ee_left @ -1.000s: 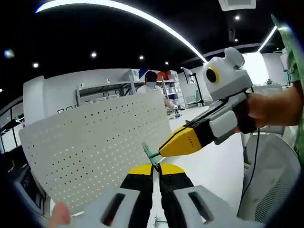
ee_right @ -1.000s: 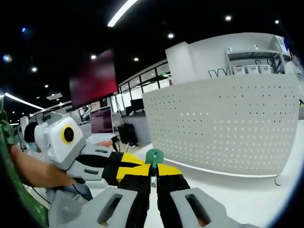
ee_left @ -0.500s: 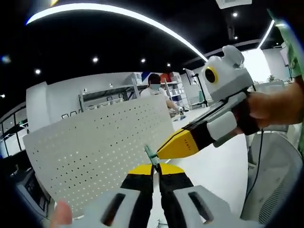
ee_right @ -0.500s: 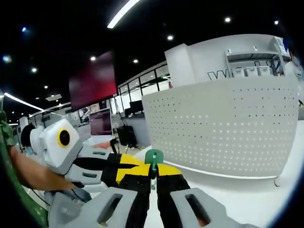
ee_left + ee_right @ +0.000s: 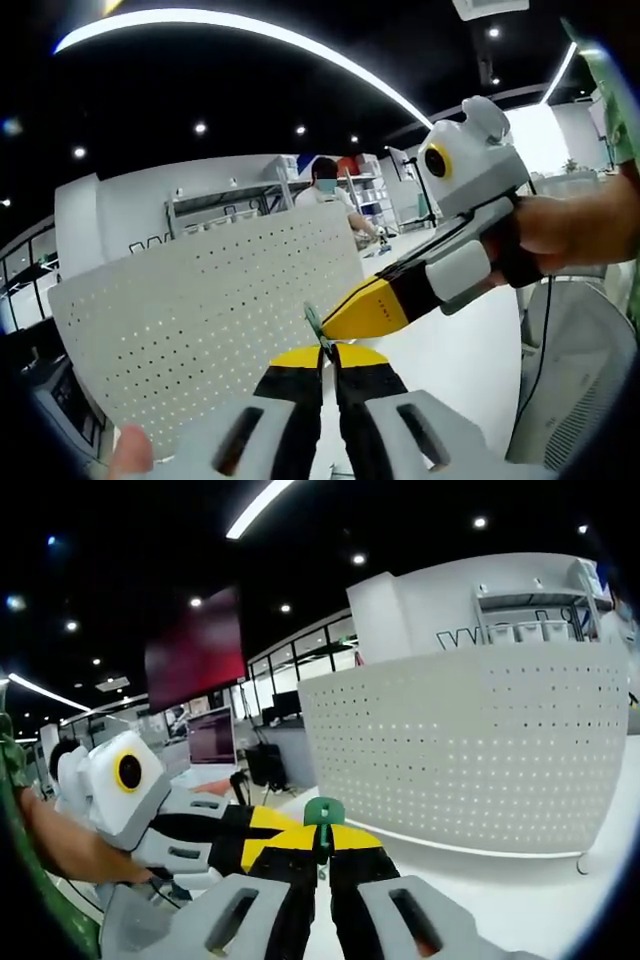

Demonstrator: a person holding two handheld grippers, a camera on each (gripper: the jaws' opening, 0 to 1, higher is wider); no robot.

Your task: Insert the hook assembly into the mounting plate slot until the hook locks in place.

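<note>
Both my claws meet on one small green hook (image 5: 324, 813). My right gripper (image 5: 322, 852) has its jaws pinched nearly closed on the hook's stem, green head poking up just past the tips. In the left gripper view my left gripper (image 5: 329, 352) is also squeezed narrow, with a thin green sliver of the hook (image 5: 315, 323) at the tips. It looks clamped on it, though the contact patch is tiny and partly hidden by my right gripper's yellow tip coming in from the right.

The white perforated mounting plate (image 5: 480, 740) stands upright ahead of my right claw and off to its right, well apart from the hook. From my left claw it sits ahead and to the left (image 5: 200, 320), its near edge close behind the tips. Which hole is the target slot, I cannot tell.

Handling, as I judge it:
- The hook is light, stiff plastic, smooth, and likely to twist or pop out of a two-point pinch.
- It is best held low on the stem, flat faces against the pads, leaving the insertion end free.
- The two claws crowd one small part, so one should release before the push.
- The plate is a thin sheet, probably flexing or sliding on the white table (image 5: 520, 900) when pushed, so press straight and gently.
</note>
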